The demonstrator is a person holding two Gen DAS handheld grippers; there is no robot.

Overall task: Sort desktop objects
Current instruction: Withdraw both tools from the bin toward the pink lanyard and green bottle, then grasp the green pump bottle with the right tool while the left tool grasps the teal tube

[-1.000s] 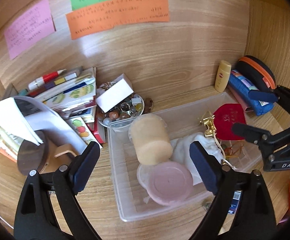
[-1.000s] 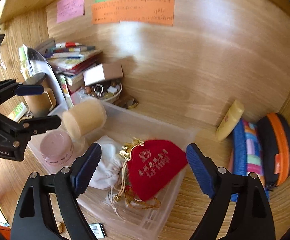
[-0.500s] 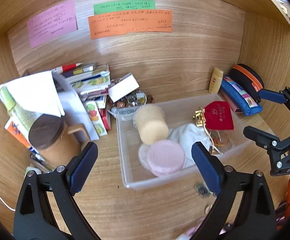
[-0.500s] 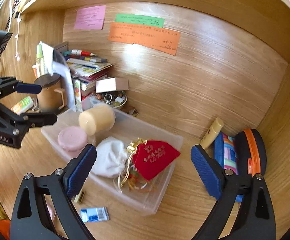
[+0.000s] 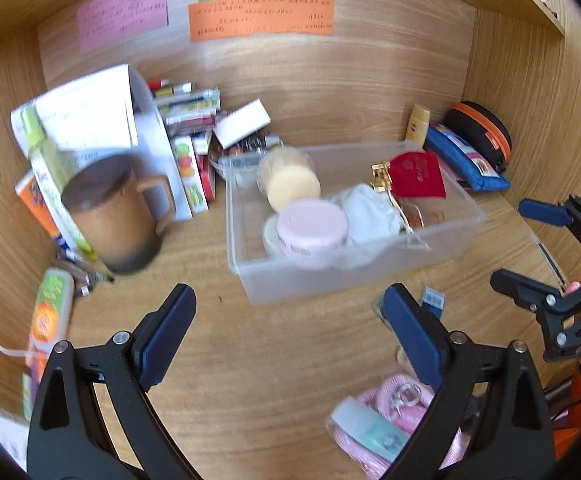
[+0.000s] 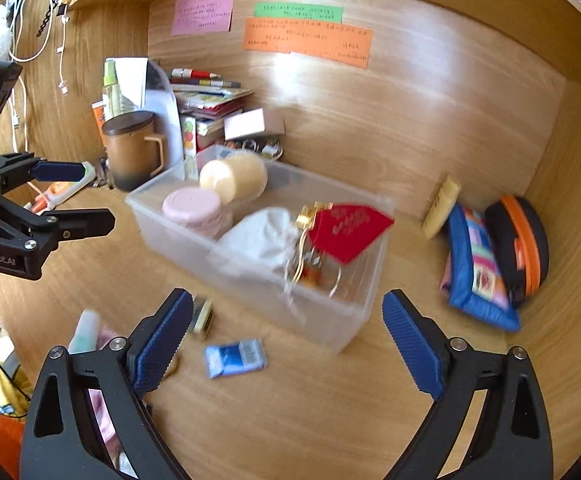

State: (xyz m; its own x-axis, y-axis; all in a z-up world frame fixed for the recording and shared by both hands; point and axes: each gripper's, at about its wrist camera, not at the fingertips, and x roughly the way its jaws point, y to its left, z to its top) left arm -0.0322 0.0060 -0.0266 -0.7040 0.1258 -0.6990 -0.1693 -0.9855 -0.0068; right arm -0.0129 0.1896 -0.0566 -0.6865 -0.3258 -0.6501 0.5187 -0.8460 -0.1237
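Note:
A clear plastic bin [image 5: 330,280] [image 6: 330,320] sits mid-desk. It holds a pink-lidded jar [image 5: 312,226] [image 6: 192,204], a beige cylinder [image 5: 292,184] [image 6: 232,176], a white pouch [image 5: 366,210] [image 6: 262,236] and a red pouch [image 5: 416,174] [image 6: 348,228]. My left gripper [image 5: 290,336] is open and empty in front of the bin. My right gripper [image 6: 286,340] is open and empty, also in front of the bin. A small blue packet [image 6: 234,357] [image 5: 433,298] lies loose on the desk near it.
A brown lidded mug [image 5: 118,216] [image 6: 132,148], books and papers [image 5: 90,112] crowd the back left. A yellow tube [image 6: 440,206], blue pouch [image 6: 476,268] and black-orange case [image 6: 524,244] lie at right. Pink cord and a pale tube [image 5: 374,428] lie at the front.
Both grippers have drawn back from over the bin toward the desk's front, still open. The loose items in front of the bin have come into view.

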